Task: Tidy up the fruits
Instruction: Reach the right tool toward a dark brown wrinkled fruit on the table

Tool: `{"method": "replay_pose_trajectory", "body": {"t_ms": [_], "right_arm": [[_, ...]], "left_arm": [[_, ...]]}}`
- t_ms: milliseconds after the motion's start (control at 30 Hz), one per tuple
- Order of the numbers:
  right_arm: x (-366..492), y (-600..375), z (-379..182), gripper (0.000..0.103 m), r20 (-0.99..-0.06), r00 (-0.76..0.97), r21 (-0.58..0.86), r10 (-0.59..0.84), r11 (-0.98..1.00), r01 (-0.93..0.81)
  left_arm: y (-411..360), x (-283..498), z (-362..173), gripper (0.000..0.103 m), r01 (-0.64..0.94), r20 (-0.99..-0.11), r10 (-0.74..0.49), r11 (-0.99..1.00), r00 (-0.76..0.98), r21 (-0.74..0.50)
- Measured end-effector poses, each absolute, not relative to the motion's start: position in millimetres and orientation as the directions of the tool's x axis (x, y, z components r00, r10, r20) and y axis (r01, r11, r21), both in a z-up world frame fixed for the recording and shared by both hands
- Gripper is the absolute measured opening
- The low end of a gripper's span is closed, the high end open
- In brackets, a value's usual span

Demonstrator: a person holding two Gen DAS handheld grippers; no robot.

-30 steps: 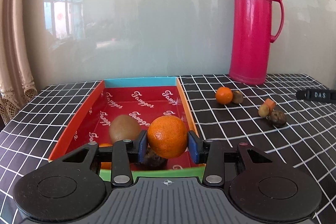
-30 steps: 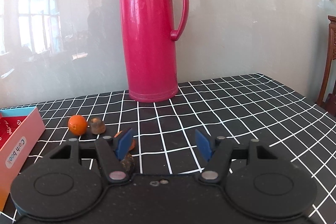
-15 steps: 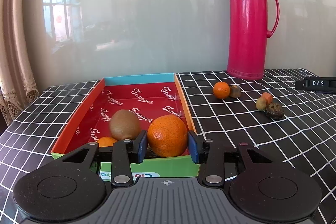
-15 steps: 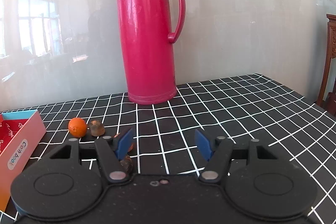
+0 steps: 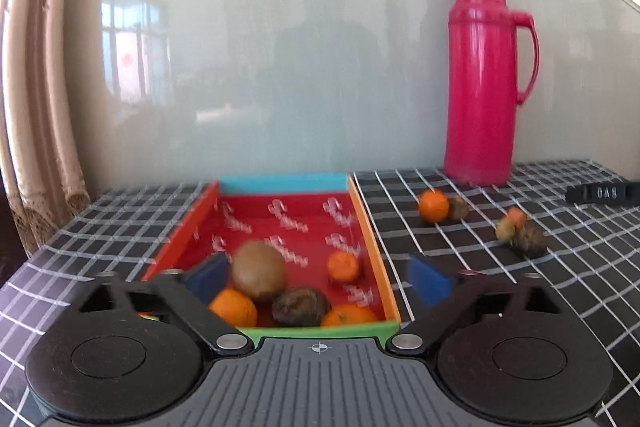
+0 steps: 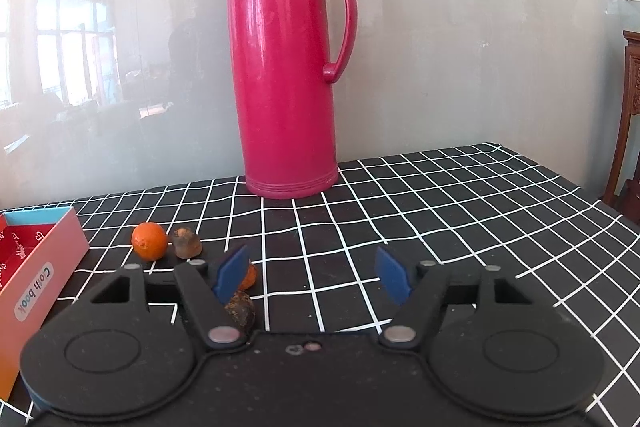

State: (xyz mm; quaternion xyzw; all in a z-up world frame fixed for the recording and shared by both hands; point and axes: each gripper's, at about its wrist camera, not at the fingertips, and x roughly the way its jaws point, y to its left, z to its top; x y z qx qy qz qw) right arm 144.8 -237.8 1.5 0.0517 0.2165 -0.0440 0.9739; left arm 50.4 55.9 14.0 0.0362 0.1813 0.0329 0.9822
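Red-lined box [image 5: 374,247] lengthwise, pointing away

Glossy pink plastic thermos [image 6: 284,75]. Matt black checked cloth over tabletop [image 6: 440,211]. Smooth printed cardboard box [image 5: 370,243] with red lining. Fuzzy brown kiwi [image 5: 259,271], dimpled orange peel [image 5: 233,307]. Matt black plastic gripper body, blue rubbery pads [image 6: 232,271]. Frosted glass wall panel [image 5: 280,67].

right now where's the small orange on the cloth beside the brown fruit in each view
Left wrist view: the small orange lies right of centre on the checked cloth, right of the box, touching a brown fruit.
Right wrist view: the same orange lies at lower left, beyond the gripper, the brown fruit on its right.
Shared landmark: the red thermos stands behind it in both.
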Motion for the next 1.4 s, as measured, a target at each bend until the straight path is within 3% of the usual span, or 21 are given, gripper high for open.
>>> {"method": "replay_pose_trajectory", "body": {"t_ms": [133, 667, 1100, 1400], "right_arm": [[141, -242, 1, 0.072, -0.420, 0.904, 0.074, -0.075, 0.991, 0.116], [132, -241, 3, 0.077, -0.402, 0.916, 0.060, -0.013, 0.997, 0.041], [141, -218, -5, 0.078, -0.470, 0.878, 0.027, 0.094, 0.995, -0.092], [152, -202, -11, 0.075, -0.517, 0.852, -0.014, 0.082, 0.994, -0.104]], "left_arm": [[59, 53, 15, 0.103, -0.078, -0.326, 0.104, 0.993, 0.940, 0.092], [80, 73, 11, 0.103, -0.144, -0.367, 0.161, 0.987, 0.916, 0.075], [95, 79, 6, 0.103, -0.146, -0.413, 0.152, 0.988, 0.898, 0.045], [112, 80, 8, 0.103, -0.181, -0.411, 0.174, 0.983, 0.895, 0.024]]}}
